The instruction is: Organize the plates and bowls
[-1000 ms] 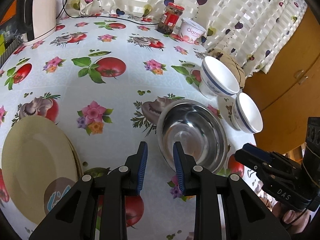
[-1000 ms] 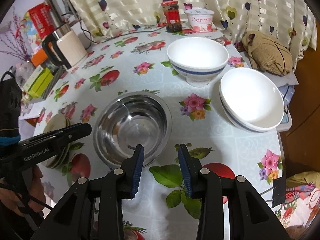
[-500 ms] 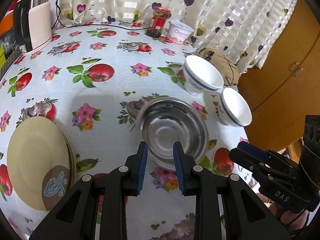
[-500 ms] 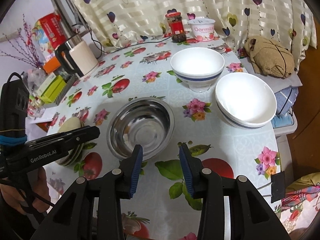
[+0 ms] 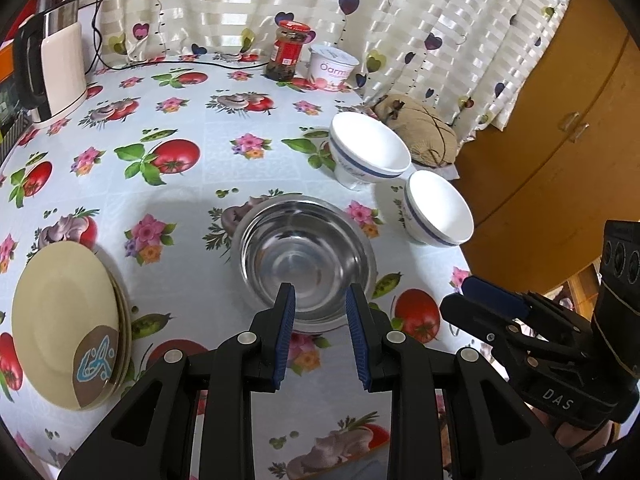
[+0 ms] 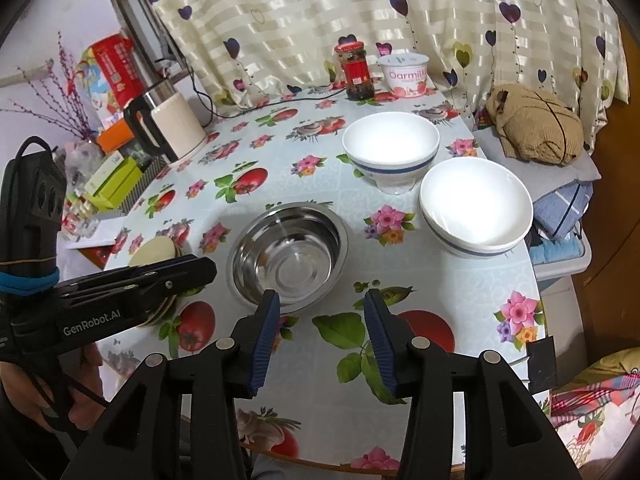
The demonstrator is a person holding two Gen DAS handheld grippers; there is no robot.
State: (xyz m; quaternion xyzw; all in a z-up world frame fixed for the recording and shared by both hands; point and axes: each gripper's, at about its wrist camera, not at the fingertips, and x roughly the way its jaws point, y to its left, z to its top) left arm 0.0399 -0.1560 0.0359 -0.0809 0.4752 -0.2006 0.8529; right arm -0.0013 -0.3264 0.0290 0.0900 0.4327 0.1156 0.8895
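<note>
A steel bowl (image 5: 304, 256) (image 6: 288, 252) stands empty in the middle of the flowered table. Two white bowls with a blue band sit beyond it to the right, one farther (image 5: 368, 152) (image 6: 390, 148) and one nearer the table's edge (image 5: 438, 208) (image 6: 476, 208). A stack of cream plates (image 5: 64, 320) (image 6: 154, 248) lies at the left. My left gripper (image 5: 320, 300) hovers open just short of the steel bowl's near rim, holding nothing. My right gripper (image 6: 322, 300) hangs beside the bowl's near right rim; its jaws are opening with nothing between them.
At the back stand a red-lidded jar (image 5: 288, 52), a yogurt tub (image 5: 334, 66) and a cream kettle (image 5: 60, 68) with its cord. A brown bundle (image 6: 536, 124) lies off the table's right edge beside a wooden cabinet (image 5: 560, 120). Boxes (image 6: 116, 180) crowd the left.
Both grippers have drawn back and up from the steel bowl, which now looks smaller and farther off. The right jaws have widened. The dishes have not moved.
</note>
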